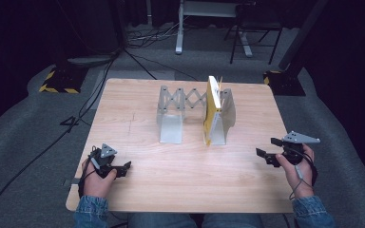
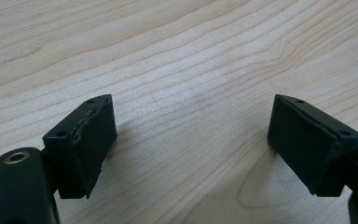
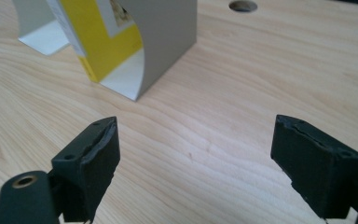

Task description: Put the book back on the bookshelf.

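A grey accordion-style rack [image 1: 176, 102] stands at the table's far middle. A yellow and white book [image 1: 212, 108] stands upright in its right-hand slot, against a curved grey divider [image 1: 228, 111]. My left gripper [image 1: 124, 169] rests low at the near left of the table, open, with bare wood between its jaws [image 2: 191, 140]. My right gripper [image 1: 268, 147] is at the near right, held in a hand, open and with nothing in it. In the right gripper view it [image 3: 196, 149] points toward the yellow book [image 3: 107, 42] and the grey divider [image 3: 168, 42], well short of them.
The wooden table [image 1: 185, 175] has a small round hole [image 3: 243, 6] beyond the rack. Grey carpet surrounds the table, with cables on the floor at the left [image 1: 38, 152]. Stand bases with yellow-black stripes [image 1: 57, 81] and metal furniture legs [image 1: 180, 28] stand behind.
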`<state>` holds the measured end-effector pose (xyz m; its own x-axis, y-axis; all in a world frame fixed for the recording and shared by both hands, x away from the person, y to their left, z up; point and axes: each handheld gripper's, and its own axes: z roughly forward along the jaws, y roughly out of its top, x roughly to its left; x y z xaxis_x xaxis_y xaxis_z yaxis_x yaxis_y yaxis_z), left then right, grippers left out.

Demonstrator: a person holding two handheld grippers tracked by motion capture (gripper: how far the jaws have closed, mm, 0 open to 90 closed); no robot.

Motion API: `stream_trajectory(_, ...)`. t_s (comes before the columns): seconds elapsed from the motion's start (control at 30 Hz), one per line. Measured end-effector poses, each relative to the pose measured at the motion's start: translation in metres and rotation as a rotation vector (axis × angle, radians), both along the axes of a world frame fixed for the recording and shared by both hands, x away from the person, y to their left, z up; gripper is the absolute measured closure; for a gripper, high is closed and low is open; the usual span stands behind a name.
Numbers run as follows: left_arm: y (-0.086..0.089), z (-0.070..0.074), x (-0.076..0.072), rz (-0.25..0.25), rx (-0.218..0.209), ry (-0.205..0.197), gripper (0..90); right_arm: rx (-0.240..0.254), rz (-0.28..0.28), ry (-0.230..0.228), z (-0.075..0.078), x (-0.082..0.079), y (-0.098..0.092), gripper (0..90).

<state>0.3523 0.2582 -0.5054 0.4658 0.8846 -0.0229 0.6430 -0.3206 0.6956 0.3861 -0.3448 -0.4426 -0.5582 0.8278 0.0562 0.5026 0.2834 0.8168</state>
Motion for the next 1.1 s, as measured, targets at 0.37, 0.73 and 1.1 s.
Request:
stream_trajectory(0.37,0.0,0.0,0.0,0.0,0.001,0.0,15.9,-0.006,-0.048,0.074,-0.034,0.005,-0.009,16.1)
stream_trajectory(0.73,0.0,0.0,0.0,-0.001,0.004,0.0,15.9,-0.087,-0.042,0.084,-0.062,-0.001,-0.001,15.6)
stream_trajectory(1.1,0.0,0.0,0.0,-0.001,0.0,-0.002,16.1,-0.125,-0.052,0.078,-0.063,-0.002,0.006,12.5)
